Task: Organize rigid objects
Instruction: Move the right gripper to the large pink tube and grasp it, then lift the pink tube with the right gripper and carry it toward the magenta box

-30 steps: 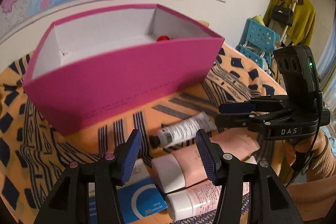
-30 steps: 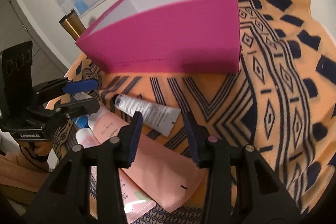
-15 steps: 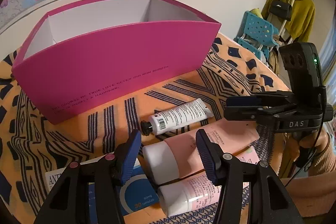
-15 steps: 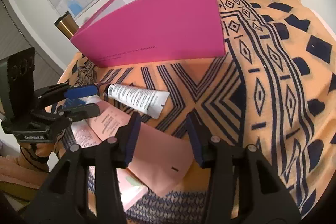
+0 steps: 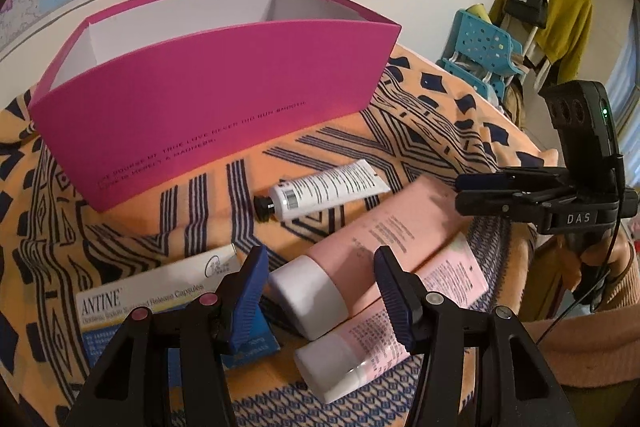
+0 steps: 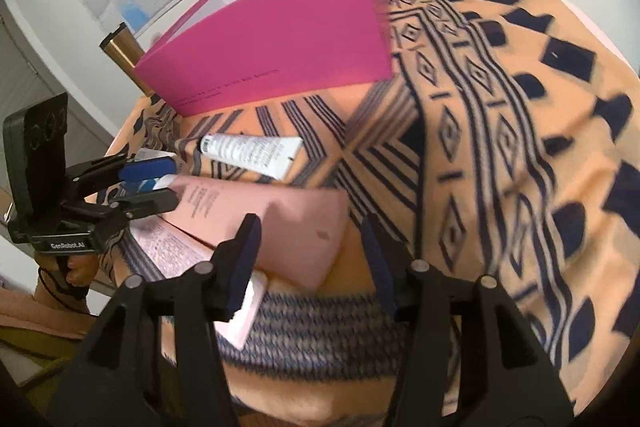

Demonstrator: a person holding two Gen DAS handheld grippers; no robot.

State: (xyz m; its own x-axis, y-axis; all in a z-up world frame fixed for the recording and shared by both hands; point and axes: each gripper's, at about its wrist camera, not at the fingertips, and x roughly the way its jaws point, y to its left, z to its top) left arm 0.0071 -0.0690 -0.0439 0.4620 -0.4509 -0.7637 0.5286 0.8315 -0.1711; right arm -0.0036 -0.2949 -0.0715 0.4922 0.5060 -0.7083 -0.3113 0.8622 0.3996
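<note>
Right gripper (image 6: pixel 308 255) first: its jaws are opening, poised over the crimped tail end of the big pink tube (image 6: pixel 256 215), pads not pressing on it, so nothing is held. The left gripper (image 5: pixel 318 291) has its jaws partly open, empty, hovering at that same tube's white cap (image 5: pixel 308 297). So one tube, a gripper lined up at each end. It lies flat on the patterned cloth (image 5: pixel 420 131) over the bench, long axis running cap-end near the left gripper to tail toward the right. A smaller pink tube (image 5: pixel 384 331) lies just beside it, roughly parallel; the white tube (image 5: pixel 324 189) lies beyond, black cap pointing left. Behind stands the open magenta box (image 5: pixel 216 95), likely the destination.
</note>
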